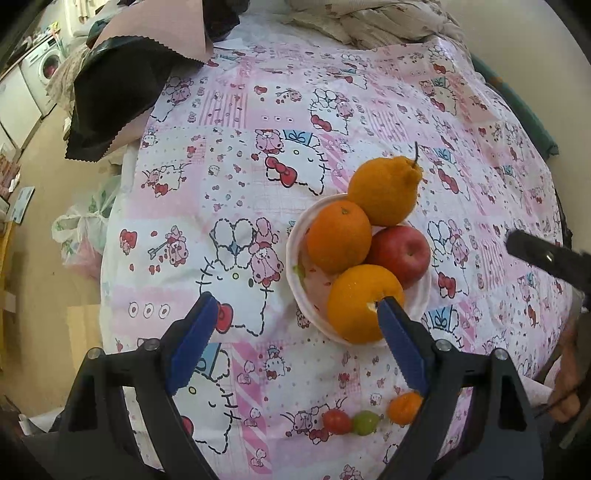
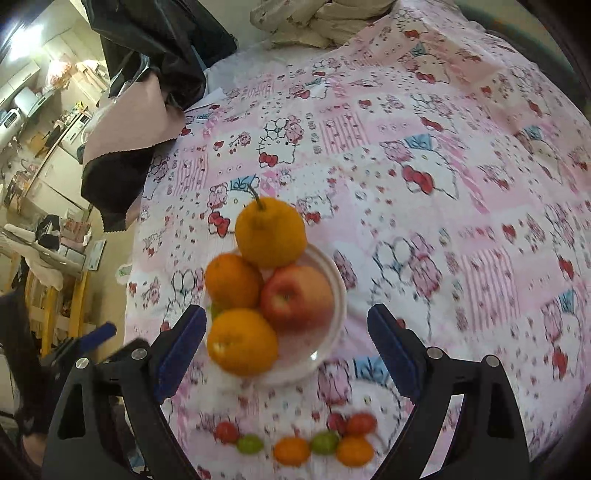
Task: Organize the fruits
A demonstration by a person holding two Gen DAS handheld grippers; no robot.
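Note:
A white bowl (image 1: 291,251) (image 2: 341,295) on the pink cartoon-print cloth holds two oranges (image 1: 339,236) (image 1: 360,302), a red apple (image 1: 400,254) and a bumpy stemmed citrus (image 1: 384,190). My left gripper (image 1: 295,301) hangs open above the bowl's near left side, with nothing in it. My right gripper (image 2: 286,314) is open and empty over the bowl's near edge; its view is blurred. A row of small red, green and orange fruits (image 2: 291,450) (image 1: 365,422) lies on the cloth near the front edge. The right gripper's dark finger (image 1: 546,258) shows at the right.
A black and pink fabric piece (image 1: 122,92) drapes over the back left corner. Crumpled beige bedding (image 1: 369,22) lies at the far edge. A plastic bag (image 1: 85,229) sits on the floor left of the table. A person's hand (image 1: 565,391) is at the right.

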